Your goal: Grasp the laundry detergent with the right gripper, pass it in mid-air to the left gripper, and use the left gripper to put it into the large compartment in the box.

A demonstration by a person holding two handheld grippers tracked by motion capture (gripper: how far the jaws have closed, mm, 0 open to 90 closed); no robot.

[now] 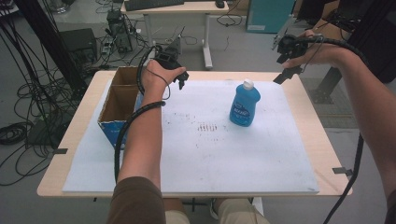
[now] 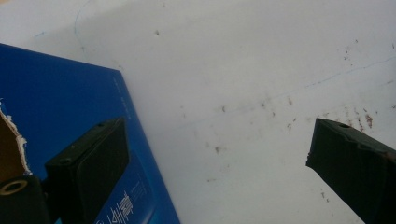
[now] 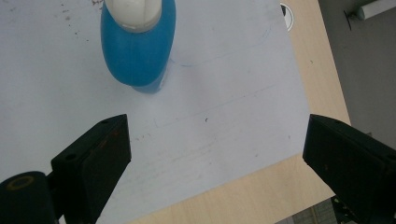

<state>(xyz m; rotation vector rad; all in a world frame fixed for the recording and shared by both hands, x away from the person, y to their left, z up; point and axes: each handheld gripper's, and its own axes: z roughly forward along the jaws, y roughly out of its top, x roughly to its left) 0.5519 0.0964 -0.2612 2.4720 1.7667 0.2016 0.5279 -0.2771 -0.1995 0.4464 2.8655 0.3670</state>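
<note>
a light wooden table (image 1: pixel 306 112) carries a large white sheet (image 1: pixel 210 149) that is speckled with small dark marks near its middle. a blue plastic bottle with a white cap and a printed label (image 1: pixel 244 103) stands upright on the sheet, right of centre and toward the far edge, touching nothing else. at the left far corner of the sheet sits an open cardboard box with brown insides and a blue outer wall (image 1: pixel 119 107), its inside split into two compartments by a divider.

the left gripper (image 1: pixel 180 79) is held in the person's left hand (image 1: pixel 156 77) just beside the box's right wall, above the sheet near its far edge. in the left gripper view its two black jaws stand wide apart with nothing between them (one jaw hangs over the blue side of the box, the other over bare white sheet).

the right gripper (image 1: pixel 287 65) is raised in the person's right hand (image 1: pixel 310 53) over the table's far right corner, well apart from the bottle. in the right gripper view its jaws are also spread wide and empty, and the bottle (image 3: pixel 137 42) shows beyond them, seen from above, standing on the sheet near the wooden edge.
</note>
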